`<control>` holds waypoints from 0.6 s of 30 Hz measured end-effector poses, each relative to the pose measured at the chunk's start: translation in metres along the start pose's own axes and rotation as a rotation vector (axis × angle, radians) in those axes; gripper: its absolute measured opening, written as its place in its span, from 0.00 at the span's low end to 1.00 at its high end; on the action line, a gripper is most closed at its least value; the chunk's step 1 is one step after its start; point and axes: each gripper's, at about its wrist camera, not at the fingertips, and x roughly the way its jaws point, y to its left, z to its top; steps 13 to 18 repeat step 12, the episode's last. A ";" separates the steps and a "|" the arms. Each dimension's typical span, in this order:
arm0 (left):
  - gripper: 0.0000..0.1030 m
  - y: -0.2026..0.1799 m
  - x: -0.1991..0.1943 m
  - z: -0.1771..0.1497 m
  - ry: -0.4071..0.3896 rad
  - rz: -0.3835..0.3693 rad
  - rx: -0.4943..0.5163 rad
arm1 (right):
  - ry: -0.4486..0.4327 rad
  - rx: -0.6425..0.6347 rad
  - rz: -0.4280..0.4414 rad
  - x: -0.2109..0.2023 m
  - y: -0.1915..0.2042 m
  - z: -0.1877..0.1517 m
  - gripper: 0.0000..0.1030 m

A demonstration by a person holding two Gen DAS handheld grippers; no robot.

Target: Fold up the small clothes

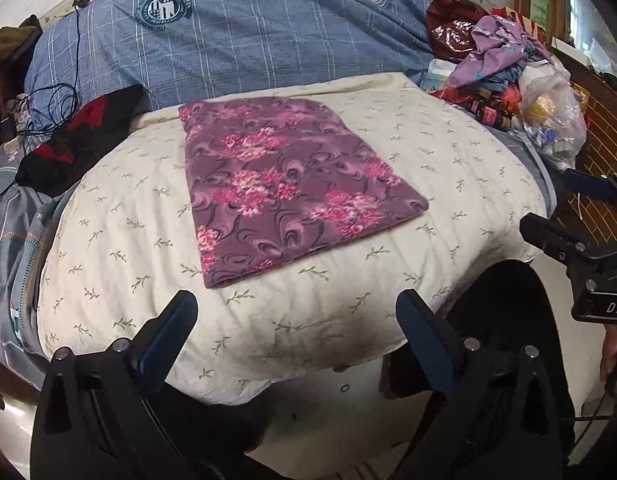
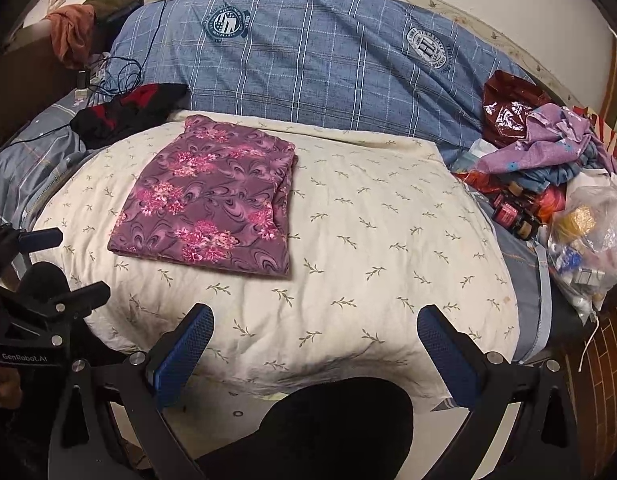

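A purple garment with pink flowers (image 1: 284, 184) lies folded into a flat rectangle on the cream leaf-print cushion (image 1: 156, 240); it also shows in the right wrist view (image 2: 212, 204), left of centre on the cushion (image 2: 388, 240). My left gripper (image 1: 296, 308) is open and empty, at the cushion's near edge, short of the garment. My right gripper (image 2: 314, 320) is open and empty, at the near edge, to the right of the garment. The right gripper also shows at the right edge of the left wrist view (image 1: 564, 208). The left gripper shows at the left edge of the right wrist view (image 2: 64, 264).
A blue plaid quilt (image 2: 328, 64) lies behind the cushion. A black and red garment (image 2: 128, 112) sits at the back left with cables. A pile of purple clothes (image 2: 548, 140), bottles (image 2: 512, 216) and a plastic bag (image 2: 592, 248) fills the right side. A brick wall (image 2: 604, 380) is at the lower right.
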 end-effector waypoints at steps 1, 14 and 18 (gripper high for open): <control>0.97 -0.001 -0.002 0.001 -0.008 0.000 -0.001 | -0.007 -0.001 0.000 -0.002 -0.001 0.001 1.00; 0.97 0.002 -0.022 0.003 -0.099 0.061 -0.028 | -0.071 -0.011 -0.046 -0.018 0.000 0.003 1.00; 0.97 0.002 -0.022 0.003 -0.099 0.061 -0.028 | -0.071 -0.011 -0.046 -0.018 0.000 0.003 1.00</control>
